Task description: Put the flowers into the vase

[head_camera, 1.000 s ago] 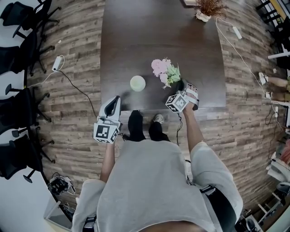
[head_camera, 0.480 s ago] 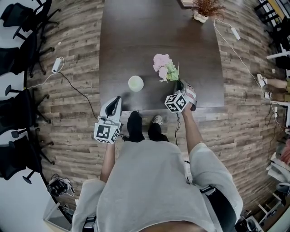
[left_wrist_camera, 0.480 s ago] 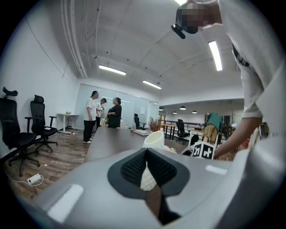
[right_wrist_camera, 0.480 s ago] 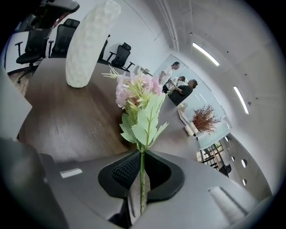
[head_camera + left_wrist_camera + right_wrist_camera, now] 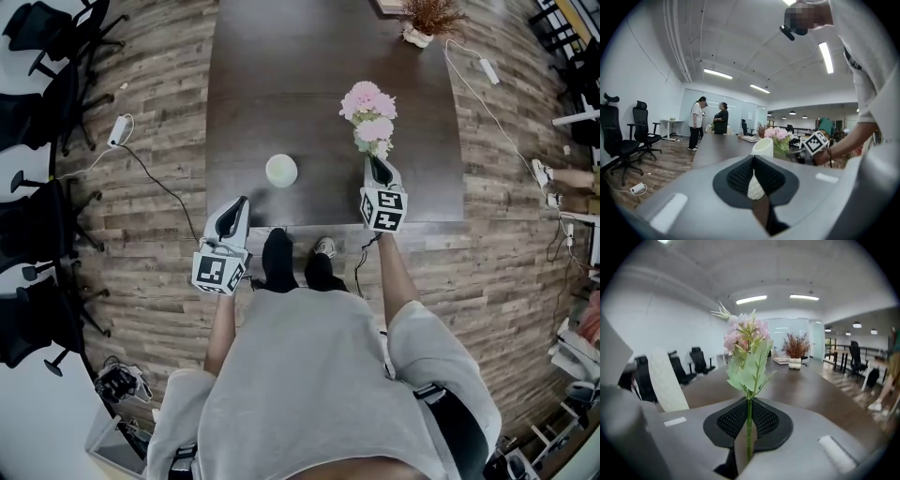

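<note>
The right hand-held gripper (image 5: 373,169) is clamped on the stem of the flowers (image 5: 369,112), which point up, and the vase (image 5: 282,171) stands on the table (image 5: 281,75) to its left, nearer the shut, empty left hand-held gripper (image 5: 238,206).

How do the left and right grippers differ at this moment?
The left gripper is shut on nothing; the right gripper is shut on the flowers, holding them upright by the stem. The left gripper sits left of the vase, the right gripper to its right. Both point forward over the table.
</note>
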